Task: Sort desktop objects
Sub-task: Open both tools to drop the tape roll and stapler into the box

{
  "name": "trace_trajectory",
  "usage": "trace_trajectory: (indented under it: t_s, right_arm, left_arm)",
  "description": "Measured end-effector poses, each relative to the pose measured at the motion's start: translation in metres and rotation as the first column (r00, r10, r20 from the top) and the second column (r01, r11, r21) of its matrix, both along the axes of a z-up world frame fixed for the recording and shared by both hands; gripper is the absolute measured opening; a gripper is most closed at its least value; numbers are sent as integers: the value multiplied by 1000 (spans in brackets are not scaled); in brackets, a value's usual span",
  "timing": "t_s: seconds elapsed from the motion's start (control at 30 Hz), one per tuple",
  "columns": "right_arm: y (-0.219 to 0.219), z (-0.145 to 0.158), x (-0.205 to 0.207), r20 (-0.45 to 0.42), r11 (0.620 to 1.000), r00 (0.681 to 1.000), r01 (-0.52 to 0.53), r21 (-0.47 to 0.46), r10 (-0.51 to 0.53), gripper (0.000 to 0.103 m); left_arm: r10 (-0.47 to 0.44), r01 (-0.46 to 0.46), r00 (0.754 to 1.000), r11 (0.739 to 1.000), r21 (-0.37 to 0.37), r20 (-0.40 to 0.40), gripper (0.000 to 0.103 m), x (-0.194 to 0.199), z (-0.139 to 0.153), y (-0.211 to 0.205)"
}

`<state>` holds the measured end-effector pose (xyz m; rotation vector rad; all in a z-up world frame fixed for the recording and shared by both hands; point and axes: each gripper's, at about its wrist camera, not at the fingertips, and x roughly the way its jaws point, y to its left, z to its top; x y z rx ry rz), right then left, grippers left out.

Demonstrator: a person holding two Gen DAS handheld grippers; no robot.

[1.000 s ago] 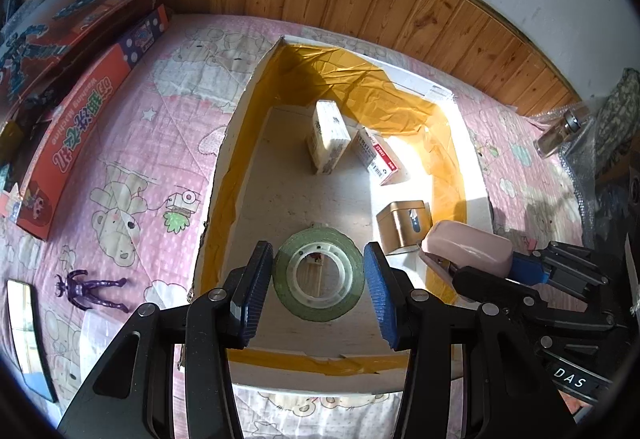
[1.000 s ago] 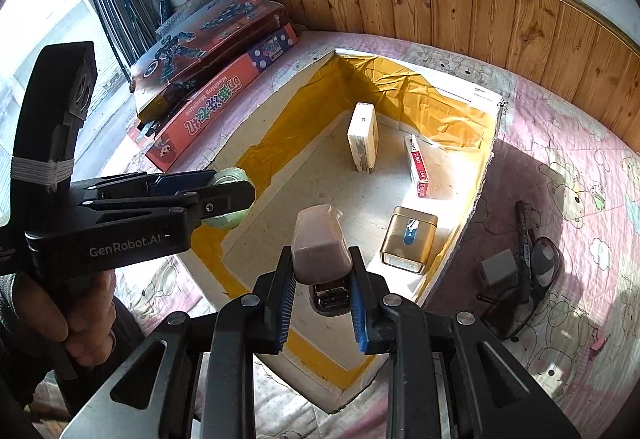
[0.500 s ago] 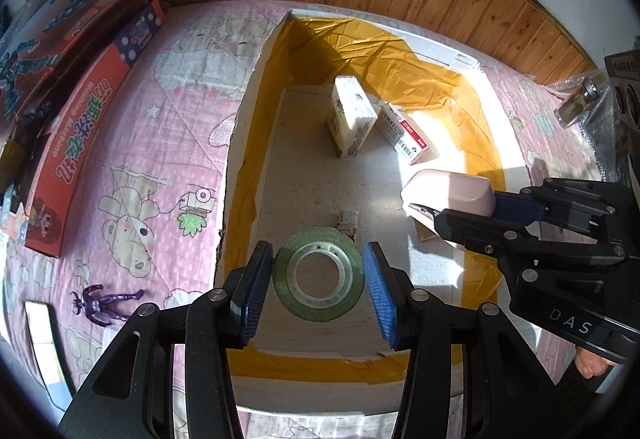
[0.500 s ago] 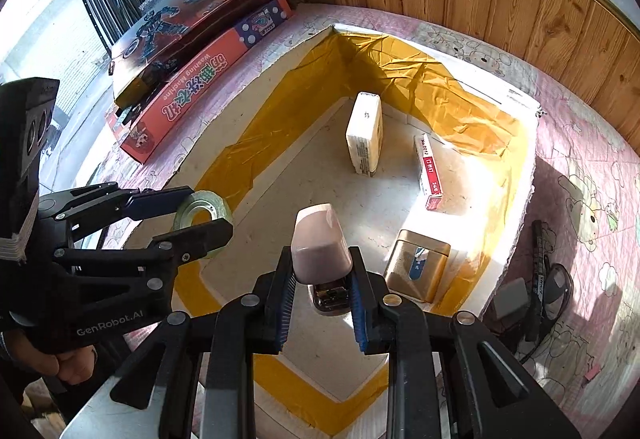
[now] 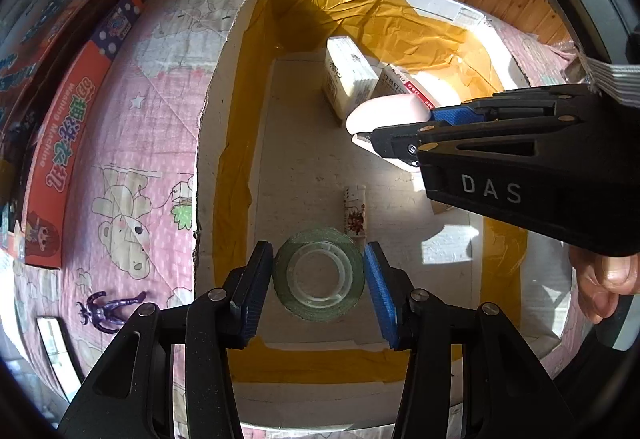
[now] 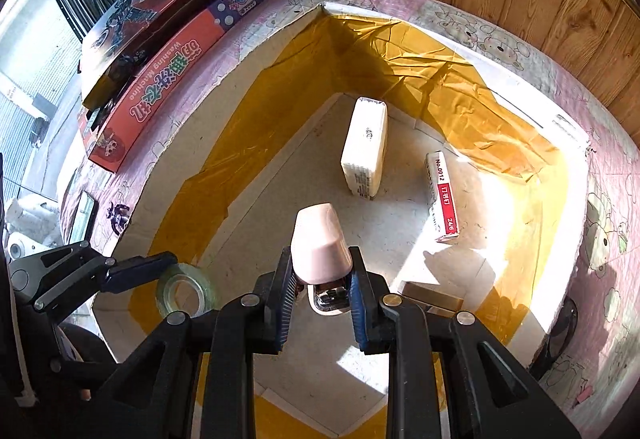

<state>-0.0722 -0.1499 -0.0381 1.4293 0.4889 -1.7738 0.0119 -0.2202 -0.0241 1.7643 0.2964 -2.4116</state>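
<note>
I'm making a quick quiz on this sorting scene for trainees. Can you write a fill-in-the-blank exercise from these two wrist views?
1. The left gripper holds a roll of ____.
2. The right gripper is shut on a pink ____.
3. Both grippers hang over a white box lined with ____ tape.
4. On the quilt outside the box lies a small ____ figurine.

Missing words: tape; stapler; yellow; purple

Plenty of open floor in the middle of the cardboard box [image 6: 248, 51], between its left wall and the white packet [image 6: 365, 147]. Right of the packet it's tighter: the red-and-white carton [image 6: 442, 197] and a gold tin [image 6: 432, 299]. Near the front wall, 1 small card [image 5: 355, 213] lies flat.
</note>
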Motion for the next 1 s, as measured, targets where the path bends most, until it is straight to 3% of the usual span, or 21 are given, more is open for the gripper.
trace_trajectory:
  t_s: [0.2, 0.47, 0.53, 0.8, 1.0]
  right_arm:
    - [-27, -18, -14, 53, 999, 998, 28, 21, -30, 26]
    - [-37, -34, -24, 56, 998, 997, 61, 19, -62, 30]
    - [-33, -32, -24, 50, 998, 997, 65, 14, -66, 40]
    - [-5, -13, -7, 88, 1000, 996, 15, -6, -14, 52]
    - [25, 6, 12, 63, 1000, 998, -21, -11, 22, 54]
  left_arm:
    - [-25, 25, 999, 1000, -17, 29, 49, -7, -2, 3]
    - [-34, 36, 998, 998, -46, 50, 50, -7, -4, 4]
    - [-27, 30, 998, 998, -57, 54, 50, -5, -4, 4]
    - [5, -1, 998, 998, -64, 66, 51, 3, 3, 3]
    - [16, -13, 999, 997, -75, 45, 52, 8, 22, 8]
